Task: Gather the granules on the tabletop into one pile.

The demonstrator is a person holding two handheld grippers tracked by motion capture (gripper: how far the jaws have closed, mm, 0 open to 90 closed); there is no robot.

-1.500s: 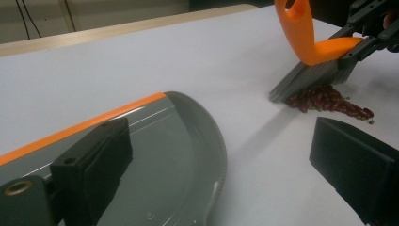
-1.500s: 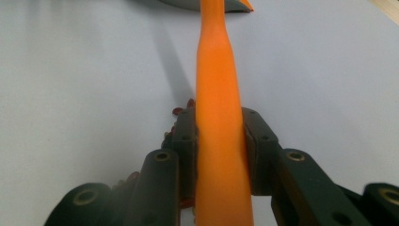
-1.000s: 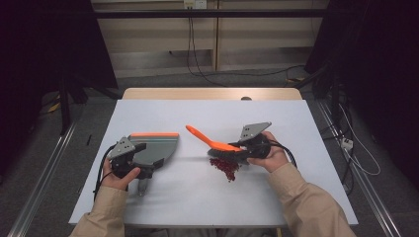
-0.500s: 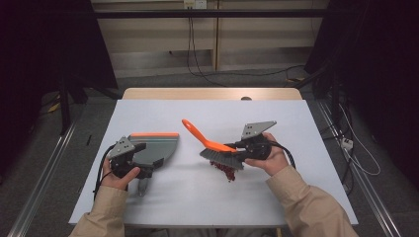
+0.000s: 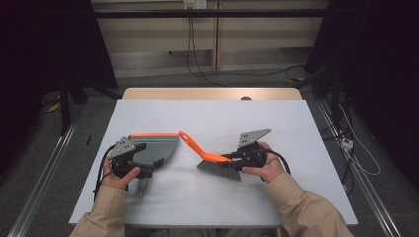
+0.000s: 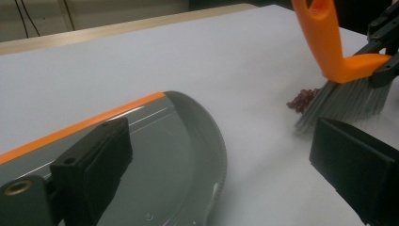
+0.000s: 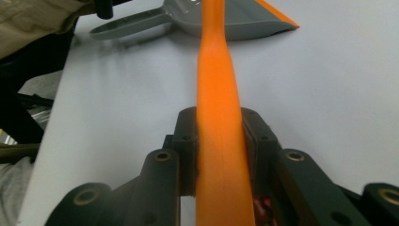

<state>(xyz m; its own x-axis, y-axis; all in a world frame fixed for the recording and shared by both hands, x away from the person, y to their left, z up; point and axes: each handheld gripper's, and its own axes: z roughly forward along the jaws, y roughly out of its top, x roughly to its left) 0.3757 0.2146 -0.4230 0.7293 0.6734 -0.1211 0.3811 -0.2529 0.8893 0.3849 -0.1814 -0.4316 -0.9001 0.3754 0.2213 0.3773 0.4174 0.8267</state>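
Your right gripper has jaws clamped on brush; crumbs lie betw. bristles & dustpan, held by left gripper.

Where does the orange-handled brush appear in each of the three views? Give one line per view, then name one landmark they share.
High view: brush at table centre, clamped by the right gripper.
Left gripper view: brush at upper right, bristles on the table by dark red bits.
Right gripper view: brush handle runs up the middle.
Shared landmark: grey dustpan.
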